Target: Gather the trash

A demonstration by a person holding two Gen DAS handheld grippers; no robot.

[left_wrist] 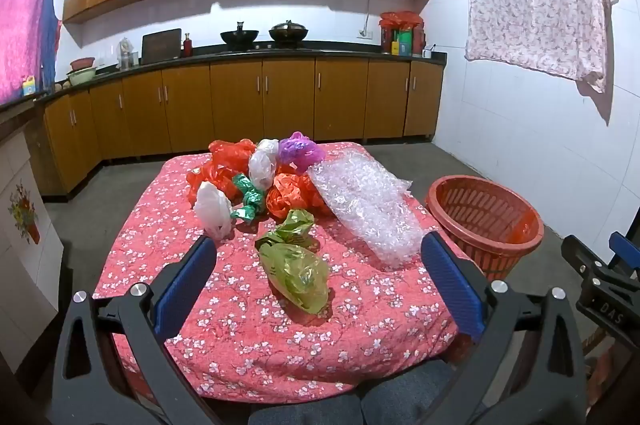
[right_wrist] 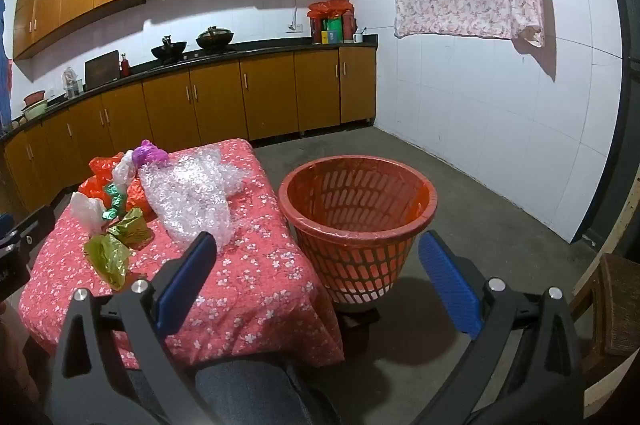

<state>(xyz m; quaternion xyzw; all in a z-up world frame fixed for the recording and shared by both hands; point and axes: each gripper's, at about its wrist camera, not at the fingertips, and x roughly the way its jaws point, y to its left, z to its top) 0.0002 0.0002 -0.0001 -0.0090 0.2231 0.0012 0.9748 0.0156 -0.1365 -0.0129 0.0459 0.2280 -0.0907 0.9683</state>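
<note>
The left gripper [left_wrist: 316, 257] is held above the near part of a low table covered by a red flowered cloth [left_wrist: 360, 325], its blue-padded jaws spread wide with nothing between them; in its own view the crumpled green plastic bag [left_wrist: 298, 265] lies on the cloth in the gap between the two pads, touched by neither; beyond it a heap of trash sits toward the far half of the table: a white bag [left_wrist: 212, 207], a twist of shiny green foil [left_wrist: 250, 199], orange bags [left_wrist: 294, 199], a second white bag [left_wrist: 262, 163] and a purple bag [left_wrist: 300, 147] at the back; a sheet of clear bubble wrap [left_wrist: 366, 205] stretches along the right side of the heap, reaching close to the table's right edge; the right gripper [right_wrist: 316, 257] is also spread wide and holds nothing, hanging over the table's near right corner, with one pad over the cloth and the other over the floor; just beside the table on the right stands a red slatted basket [right_wrist: 428, 197] on the concrete floor, lined with thin plastic, upright; from the right view the bubble wrap [right_wrist: 192, 197] is the trash nearest the basket; wooden kitchen cabinets [left_wrist: 288, 97] run along the far wall
</note>
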